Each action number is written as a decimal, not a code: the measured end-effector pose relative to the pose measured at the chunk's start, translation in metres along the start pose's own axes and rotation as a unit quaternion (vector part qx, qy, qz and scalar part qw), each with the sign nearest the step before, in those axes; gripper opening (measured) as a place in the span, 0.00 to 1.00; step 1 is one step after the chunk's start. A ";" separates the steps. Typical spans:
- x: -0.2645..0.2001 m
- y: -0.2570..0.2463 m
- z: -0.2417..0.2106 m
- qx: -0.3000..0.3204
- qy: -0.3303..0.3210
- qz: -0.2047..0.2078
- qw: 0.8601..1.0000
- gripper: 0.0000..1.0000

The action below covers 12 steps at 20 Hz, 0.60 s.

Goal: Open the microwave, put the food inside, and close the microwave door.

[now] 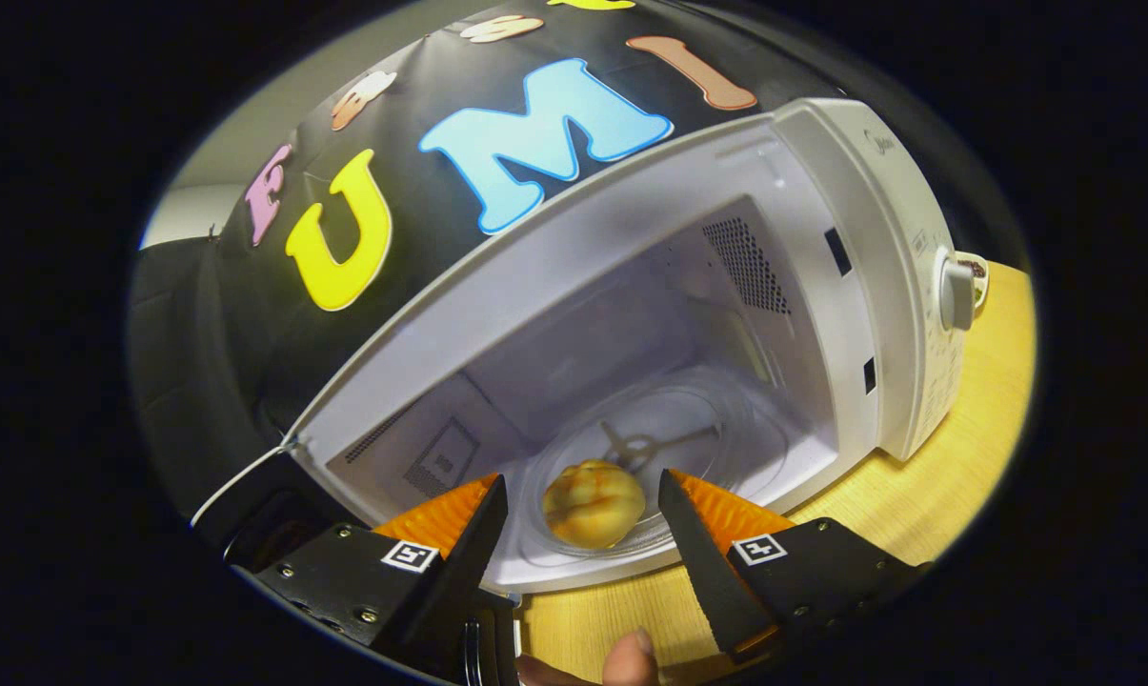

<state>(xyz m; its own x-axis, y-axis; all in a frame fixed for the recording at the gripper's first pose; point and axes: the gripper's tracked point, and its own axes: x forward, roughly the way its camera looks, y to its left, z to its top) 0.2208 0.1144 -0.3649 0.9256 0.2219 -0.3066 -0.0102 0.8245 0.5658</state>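
Observation:
The white microwave stands with its door swung open, so I look straight into its pale cavity. A round yellow-orange piece of food lies on the near edge of the glass turntable inside. My gripper is open at the cavity's mouth. Its two fingertips flank the food with a gap on each side and touch nothing. The open door is mostly hidden behind the left finger.
The microwave sits on a light wooden table. Its control panel with a round knob is to the right of the cavity. A person's fingertip shows below, between the fingers.

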 end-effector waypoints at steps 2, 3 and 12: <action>-0.023 0.008 0.005 -0.017 0.001 0.019 1.000 0.96; -0.037 0.013 0.009 -0.027 -0.001 0.031 0.999 0.96; -0.164 0.063 0.022 -0.143 -0.014 0.141 0.980 0.96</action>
<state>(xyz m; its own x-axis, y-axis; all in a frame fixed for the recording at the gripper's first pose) 0.0766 0.1183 -0.2619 0.8804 0.4512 -0.1458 -0.3692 0.8452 0.3865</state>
